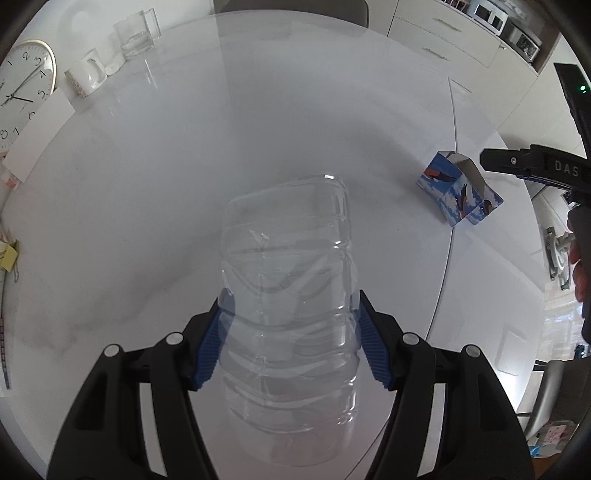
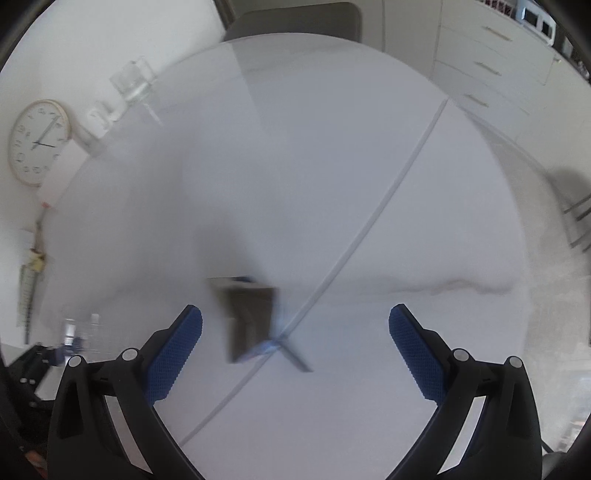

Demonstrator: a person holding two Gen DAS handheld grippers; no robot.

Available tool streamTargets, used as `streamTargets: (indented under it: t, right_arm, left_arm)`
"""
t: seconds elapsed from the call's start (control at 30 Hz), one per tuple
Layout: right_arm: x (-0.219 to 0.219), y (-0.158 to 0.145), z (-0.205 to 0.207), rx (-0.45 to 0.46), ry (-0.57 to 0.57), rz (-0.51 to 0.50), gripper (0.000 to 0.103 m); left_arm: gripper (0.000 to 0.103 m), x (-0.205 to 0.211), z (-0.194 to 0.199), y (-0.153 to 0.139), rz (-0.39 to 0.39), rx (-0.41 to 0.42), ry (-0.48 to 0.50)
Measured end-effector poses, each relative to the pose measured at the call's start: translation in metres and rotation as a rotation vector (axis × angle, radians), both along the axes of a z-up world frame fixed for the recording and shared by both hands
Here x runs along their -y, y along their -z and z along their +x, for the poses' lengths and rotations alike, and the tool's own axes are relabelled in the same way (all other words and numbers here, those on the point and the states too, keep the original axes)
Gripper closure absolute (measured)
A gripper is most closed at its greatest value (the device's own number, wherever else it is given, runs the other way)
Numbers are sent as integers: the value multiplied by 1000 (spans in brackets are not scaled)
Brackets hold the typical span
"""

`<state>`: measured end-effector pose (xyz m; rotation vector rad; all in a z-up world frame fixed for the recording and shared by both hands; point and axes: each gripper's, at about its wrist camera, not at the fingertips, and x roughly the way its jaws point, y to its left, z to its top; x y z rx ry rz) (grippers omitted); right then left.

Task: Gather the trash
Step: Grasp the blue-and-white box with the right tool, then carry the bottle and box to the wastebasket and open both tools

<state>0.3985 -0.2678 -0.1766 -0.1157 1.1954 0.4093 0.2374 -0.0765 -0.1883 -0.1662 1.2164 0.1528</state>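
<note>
Your left gripper (image 1: 290, 317) pinches a clear plastic bottle (image 1: 290, 295): both blue pads (image 1: 212, 341) press on its ribbed sides, and the bottle extends forward from the jaws over the white table (image 1: 147, 221). To the right of the bottle, a small blue-and-white carton (image 1: 458, 188) with an opened top sits on the table, well apart from it and close to the table seam (image 2: 388, 199). Your right gripper (image 2: 295, 350) has its jaws spread wide with nothing between the pads. In the blurred right wrist view, the carton (image 2: 251, 317) lies just ahead of those jaws. A wall clock (image 1: 24, 92), a white mug (image 1: 86, 75) and a glass container (image 1: 135, 35) stand at the table's far edge.
</note>
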Motion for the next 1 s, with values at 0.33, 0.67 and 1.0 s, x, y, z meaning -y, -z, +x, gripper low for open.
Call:
streamTargets:
  t: [0.33,0.67,1.0]
  right_arm:
    - [-22,23,-7,-130,-126,98,3]
    - [-43,40,-13,-116,-191,-13,73]
    - [-18,20,-35,-79,-196,9,73]
  left_arm:
    - [40,1,-8,-3,-21,-2,-8]
    - [40,-2,-6,-1,-23,1,6]
    - [40,9,-7,-9,-16,19,41]
